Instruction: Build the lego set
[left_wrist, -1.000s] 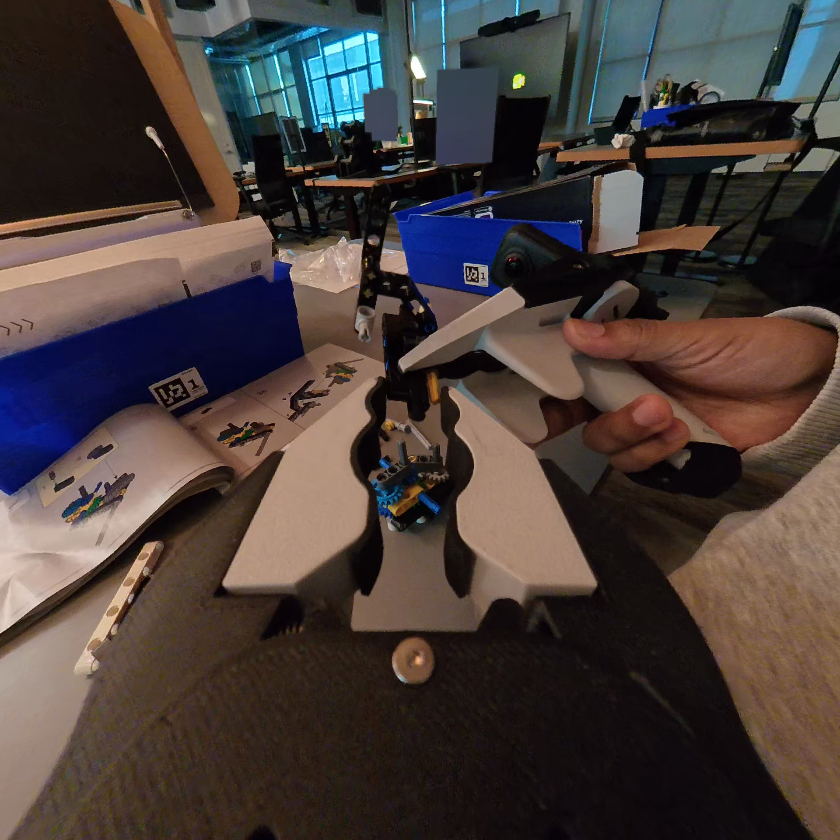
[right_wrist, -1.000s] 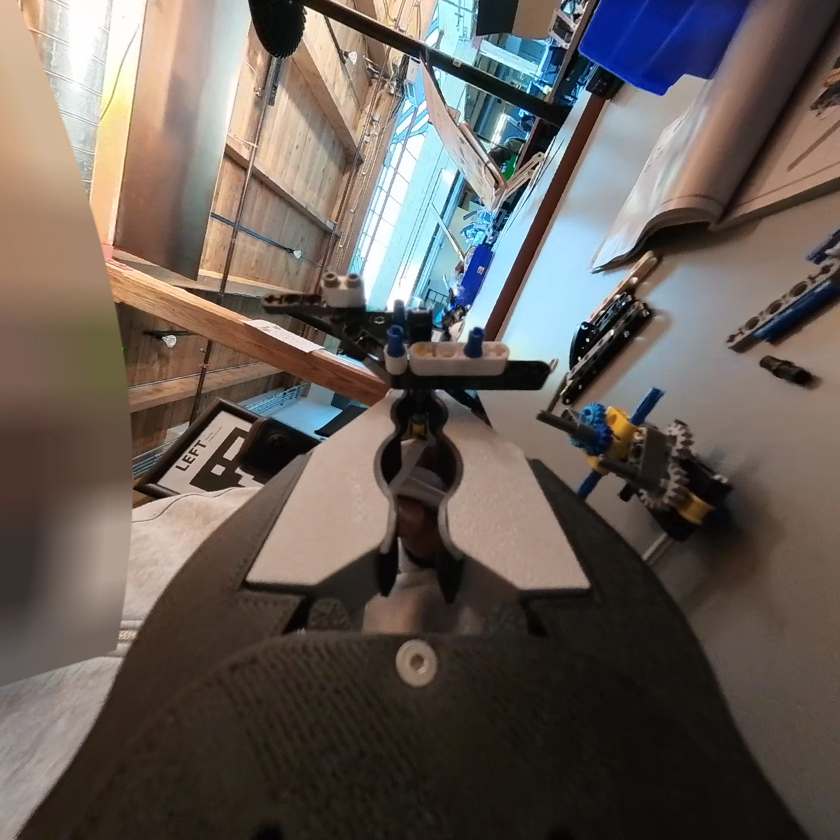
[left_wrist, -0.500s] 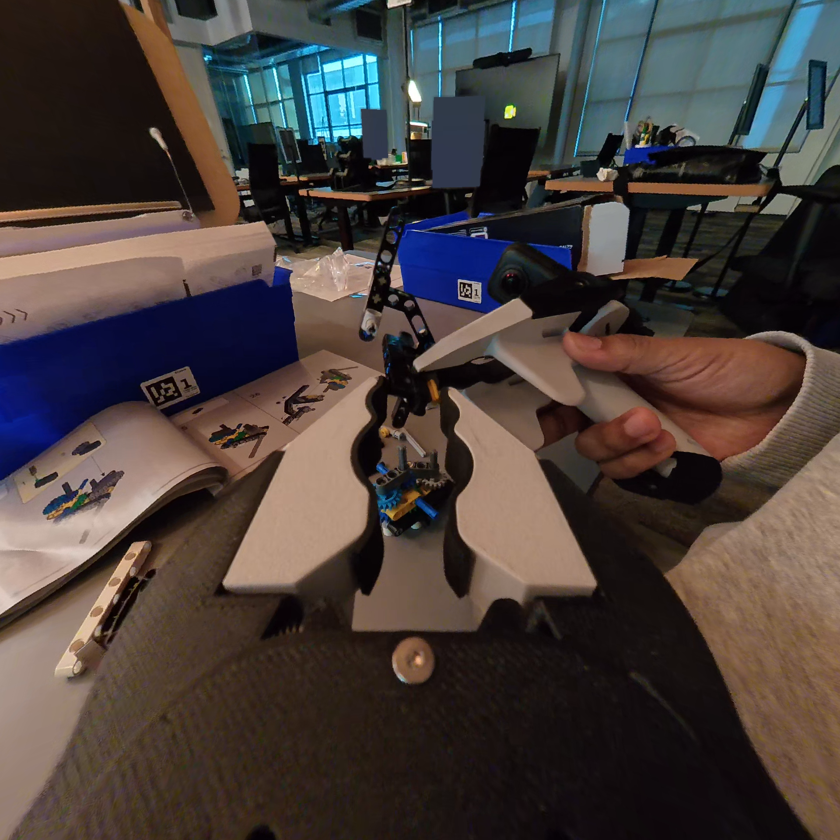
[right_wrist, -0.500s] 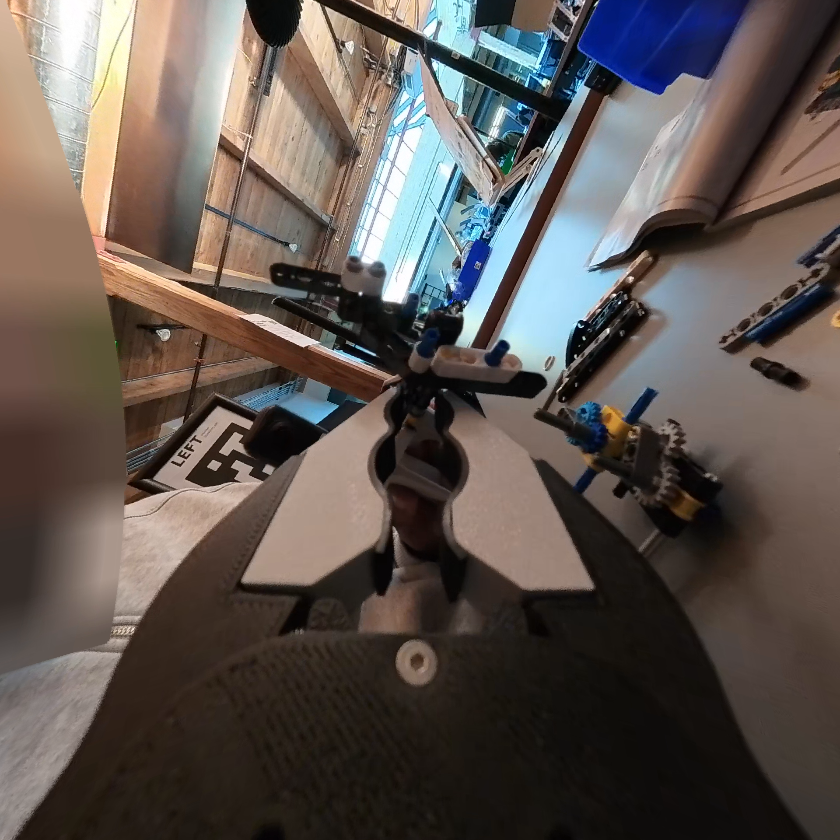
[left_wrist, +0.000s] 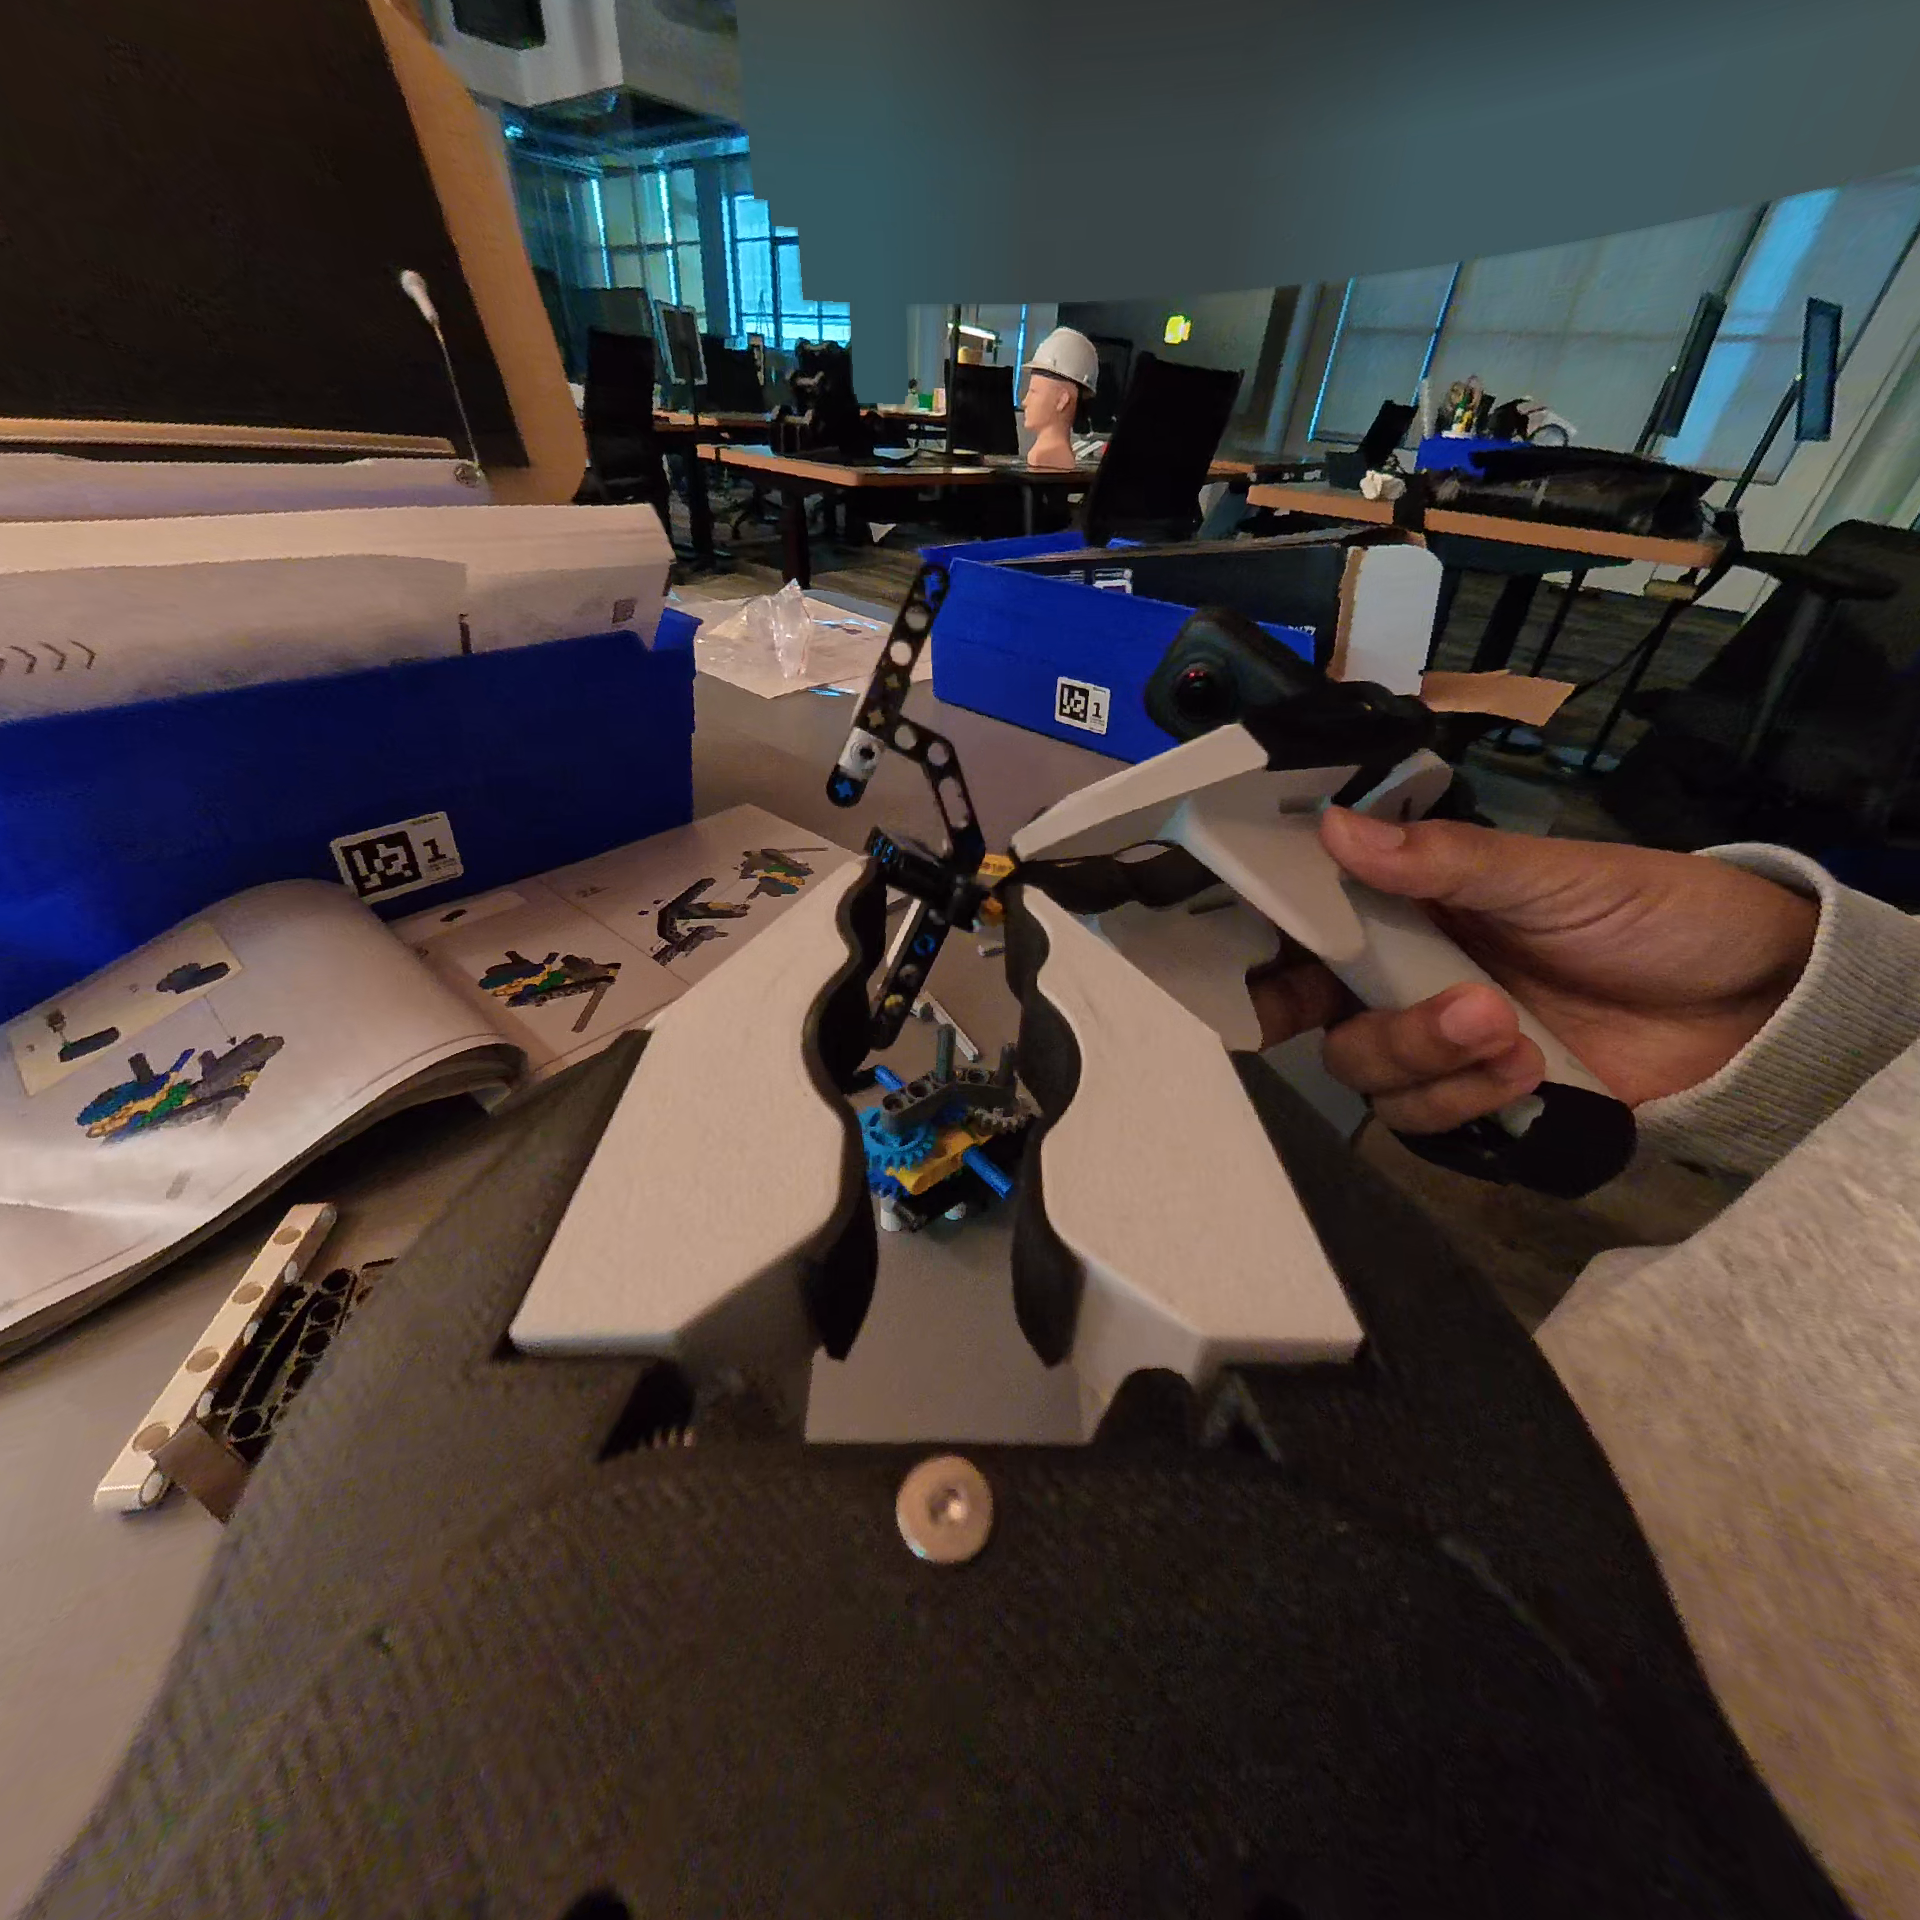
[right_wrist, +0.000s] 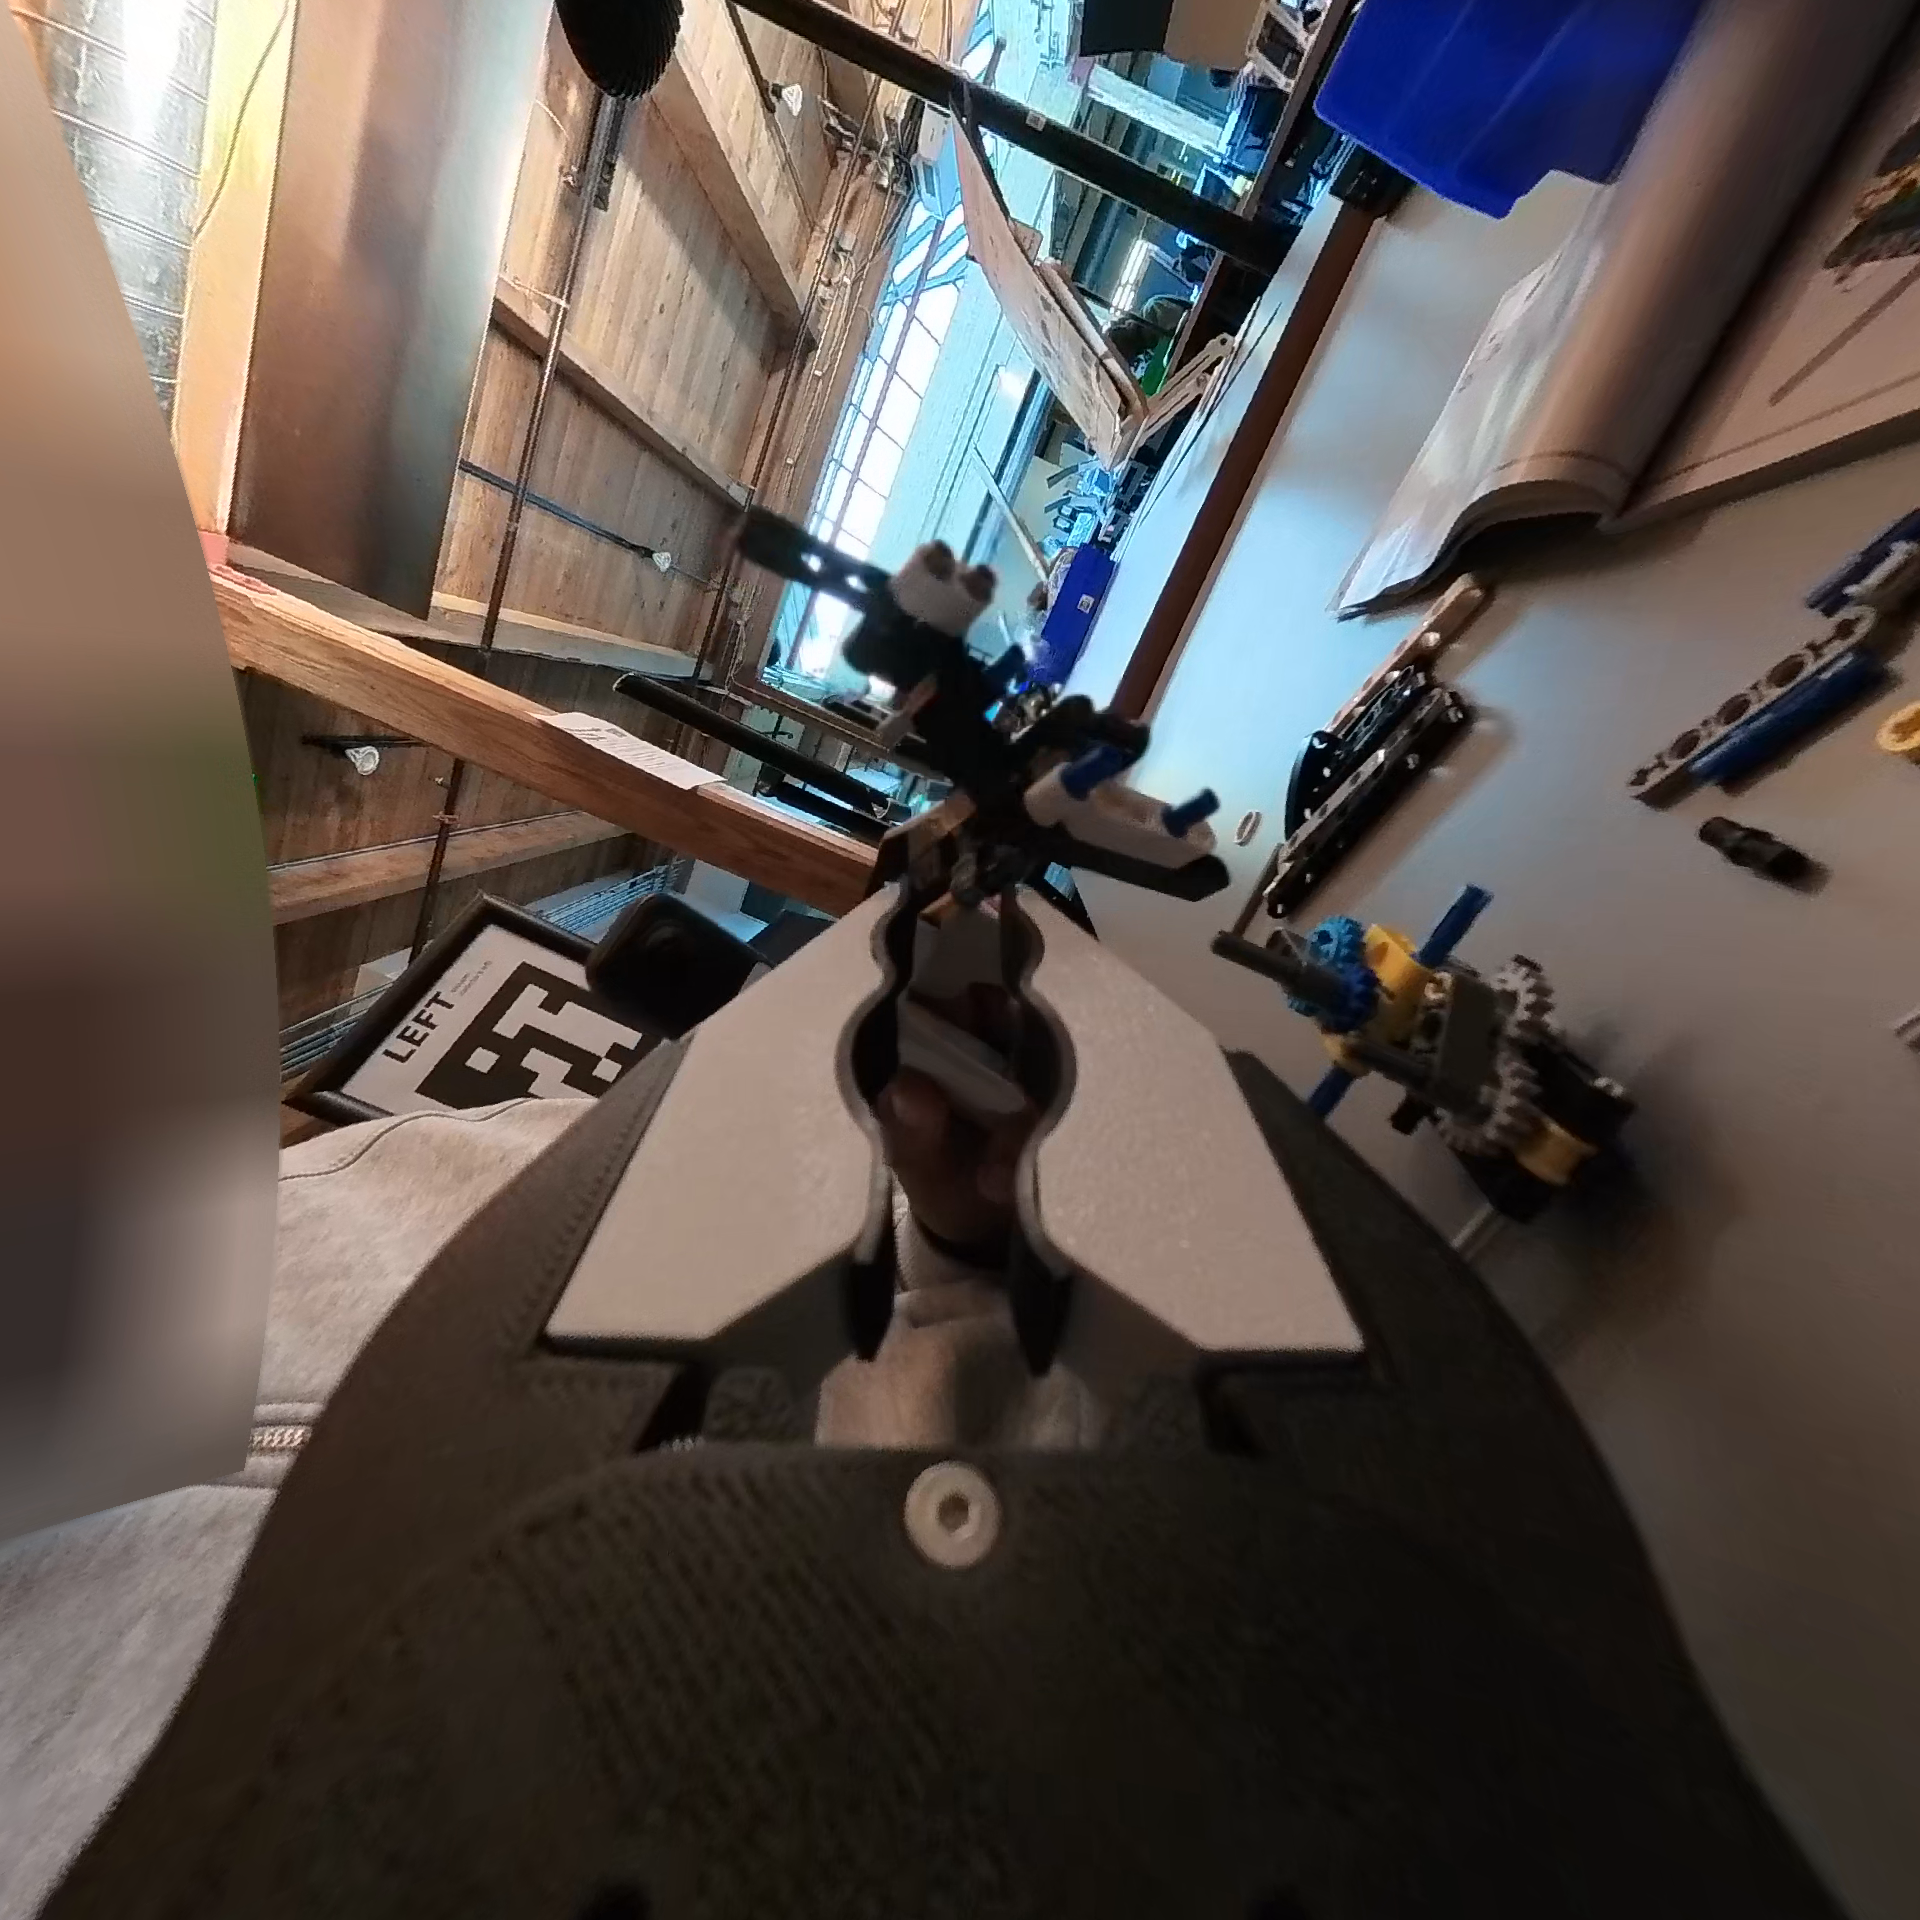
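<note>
My right gripper is shut on a black beam assembly with white and blue pins, and holds it in the air, tilted. In the left wrist view the right gripper comes in from the right in a hand. It holds the black assembly at the tips of my left gripper, whose jaws stand apart around the lower beam. A blue, yellow and grey gear assembly sits on the table below the left fingers. It also shows in the right wrist view.
An open instruction booklet lies left, in front of a blue bin. A second blue bin stands behind. A white beam with black beams lies at the near left. Loose beams and a black pin lie on the table. Only a small space, under 4 cm, lies between the two pairs of fingers.
The right gripper has brought the black assembly down and closer, so its lower beam now sits between the left fingertips. The assembly has tilted. The gear assembly has not moved.
</note>
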